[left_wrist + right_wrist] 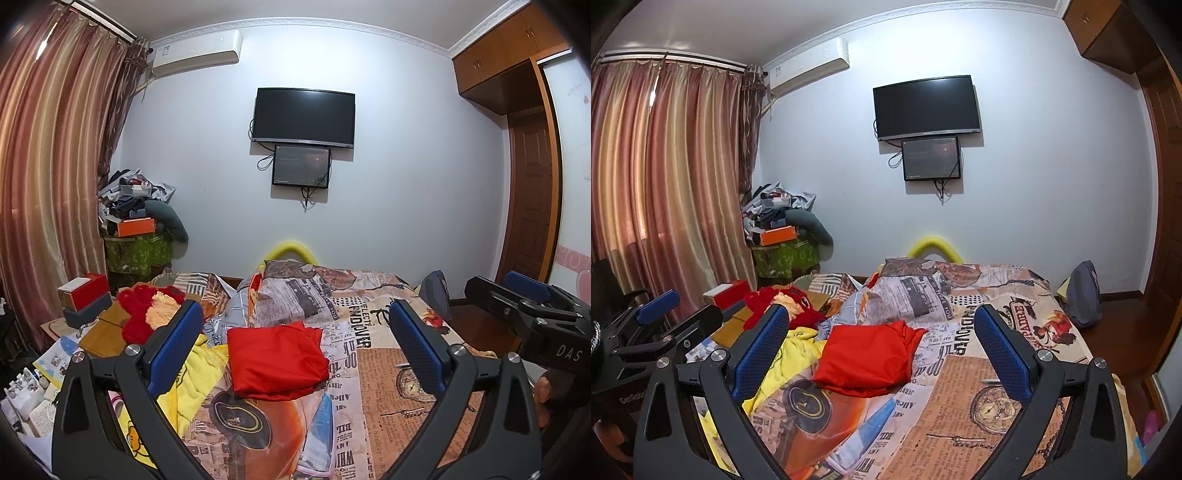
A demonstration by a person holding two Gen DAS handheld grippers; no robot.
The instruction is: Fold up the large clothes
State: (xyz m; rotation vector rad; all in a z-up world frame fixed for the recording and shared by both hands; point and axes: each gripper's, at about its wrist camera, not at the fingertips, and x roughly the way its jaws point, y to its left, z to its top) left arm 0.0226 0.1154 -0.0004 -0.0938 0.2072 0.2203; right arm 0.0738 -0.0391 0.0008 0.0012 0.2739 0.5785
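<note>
The left gripper (295,332) has its blue fingers (175,343) spread wide and they hold nothing. The right gripper (881,334) is also wide apart and empty. Both are above the bed. The folded red garment (277,360) lies on the newspaper-print bedsheet (388,376), between the fingers in both views. A yellow towel (199,373) touches its left side.

One red garment (275,360), one yellow garment (199,373), two wall screens (303,116), two grippers (295,343)
</note>
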